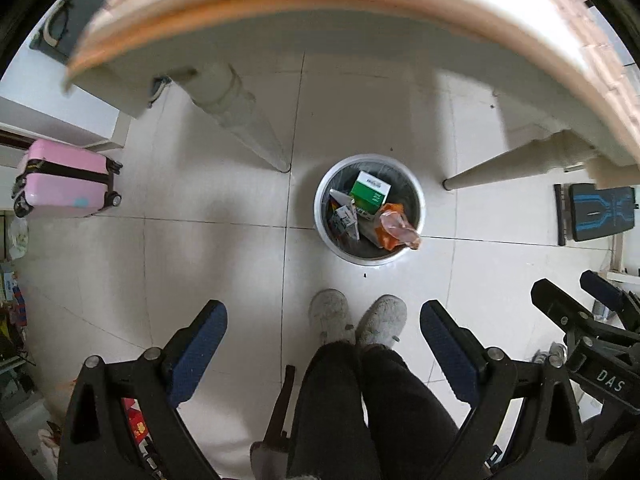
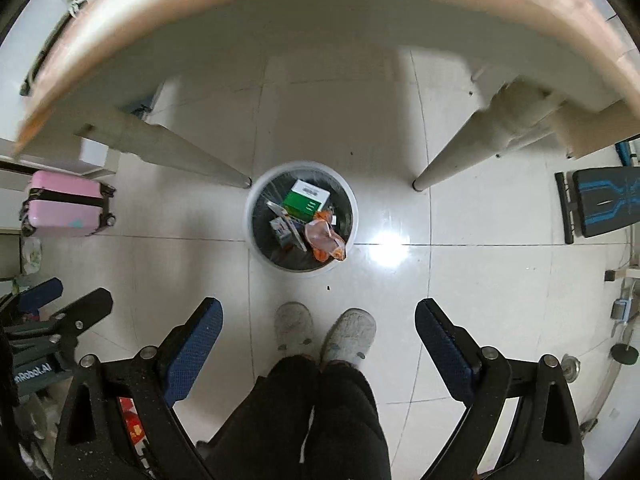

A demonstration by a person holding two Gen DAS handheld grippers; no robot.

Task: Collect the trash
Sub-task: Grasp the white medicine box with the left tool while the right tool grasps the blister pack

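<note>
Ahead of both spread, empty claws, left gripper (image 1: 322, 340) and right gripper (image 2: 318, 338), the trash bin (image 1: 326, 216) held waste; I judged collection nearly complete, next locating remaining trash.

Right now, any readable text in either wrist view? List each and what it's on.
"DAS" – on the right gripper body, left wrist view.
"nRobot.AI" – partly cut off, on the left gripper body, right wrist view.
Print on the green box in the trash bin: too blurred to read.
</note>
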